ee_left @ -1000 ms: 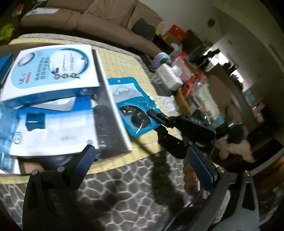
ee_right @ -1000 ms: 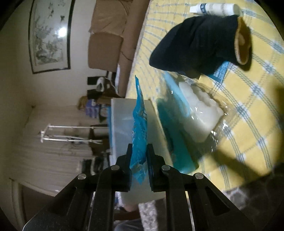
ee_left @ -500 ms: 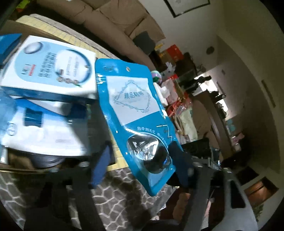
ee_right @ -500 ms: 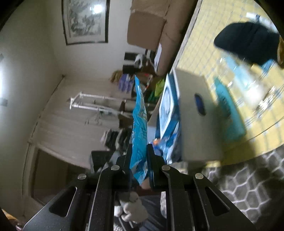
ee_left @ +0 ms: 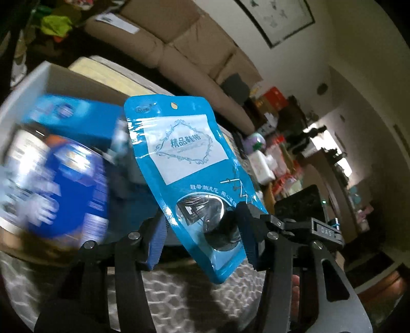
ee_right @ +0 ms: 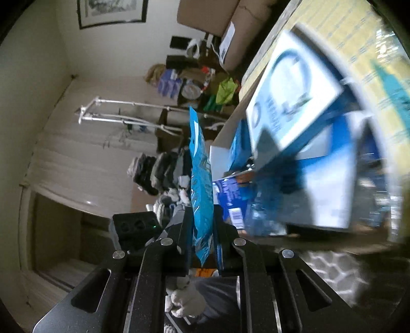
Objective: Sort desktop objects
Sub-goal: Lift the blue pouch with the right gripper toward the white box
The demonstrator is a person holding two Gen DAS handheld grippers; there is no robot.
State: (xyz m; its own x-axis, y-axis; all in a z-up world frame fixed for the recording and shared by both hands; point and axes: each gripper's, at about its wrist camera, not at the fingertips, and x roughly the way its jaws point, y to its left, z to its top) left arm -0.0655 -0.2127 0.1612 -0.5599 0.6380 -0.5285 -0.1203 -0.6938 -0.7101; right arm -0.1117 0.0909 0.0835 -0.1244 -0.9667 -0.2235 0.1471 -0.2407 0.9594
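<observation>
Living room's pretty cluttered: beige sofa [ee_left: 179, 46] along the far wall with a framed picture [ee_left: 279, 18] above it, and off to the right a heap of boxes and packages [ee_left: 269, 153] stacked toward a bright doorway. From the right wrist view you also get a white drying rack [ee_right: 123, 112] against the pale wall and a pile of bags and clothes behind it. Floor has a grey rug [ee_left: 179, 294] with a honeycomb pattern, and the table [ee_right: 358, 33] wears a yellow checked cloth. On it sits an open white bin [ee_left: 51, 76] stuffed with blue and white boxes, all smeared by motion blur. The blue pouch [ee_left: 187, 174] with the white label is up in the air in front of that bin. The right gripper [ee_right: 202, 243] is clamped tight on its bottom edge, holding it upright and edge-on to its own camera. The left gripper [ee_left: 200, 238] has its jaws closing in around the pouch's lower part, blue pads [ee_left: 156, 243] either side, though I can't tell if they're pressing on it.
</observation>
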